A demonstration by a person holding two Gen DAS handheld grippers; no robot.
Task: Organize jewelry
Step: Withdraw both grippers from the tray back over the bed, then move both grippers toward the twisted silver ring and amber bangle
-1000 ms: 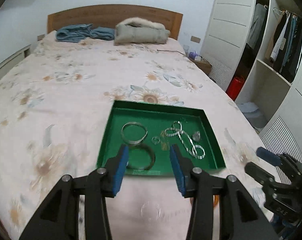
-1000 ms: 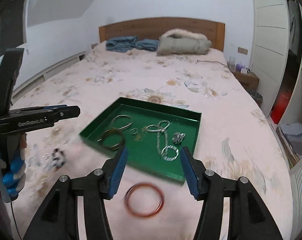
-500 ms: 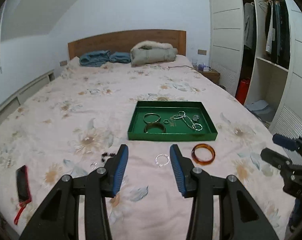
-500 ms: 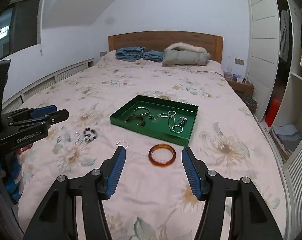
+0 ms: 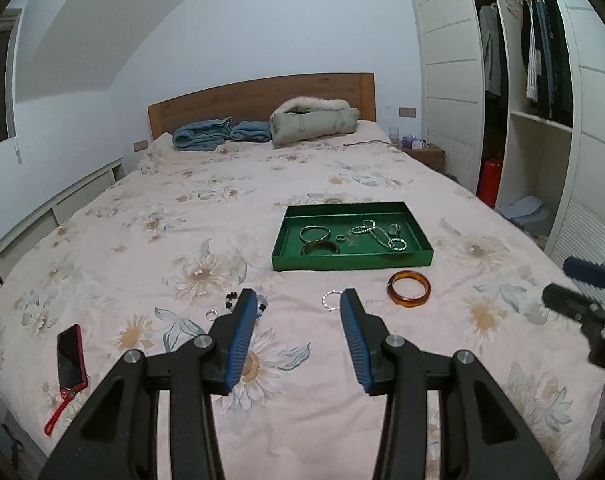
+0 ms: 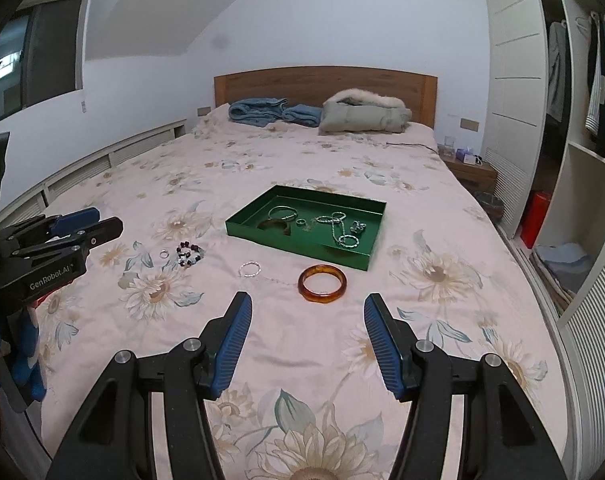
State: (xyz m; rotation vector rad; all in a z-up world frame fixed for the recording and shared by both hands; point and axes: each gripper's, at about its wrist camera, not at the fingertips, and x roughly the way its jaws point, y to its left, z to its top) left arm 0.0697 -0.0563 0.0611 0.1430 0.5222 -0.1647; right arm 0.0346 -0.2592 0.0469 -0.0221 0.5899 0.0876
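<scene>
Both ribbed-padded hand-held grippers gape empty; glossy, seemingly amber bangle lies outside.

Home bedroom: bed, wardrobe.

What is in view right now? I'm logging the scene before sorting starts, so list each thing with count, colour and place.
Tray: one, green, mid-bed, holding bangles, a small ring and a silver chain.
Amber bangle: one, orange-brown, on the bedspread just in front of the tray.
Silver bracelet: one, on the bedspread left of the amber bangle.
Beaded bracelet: one, dark and pale beads, further left.
Small ring: one, silver, beside the beads.
Phone: one, red case, near the bed's left edge.
Folded jacket: one, grey-green, by the headboard.
Blue clothes: a pile, by the headboard.
Left gripper: open, empty.
Right gripper: open, empty.
</scene>
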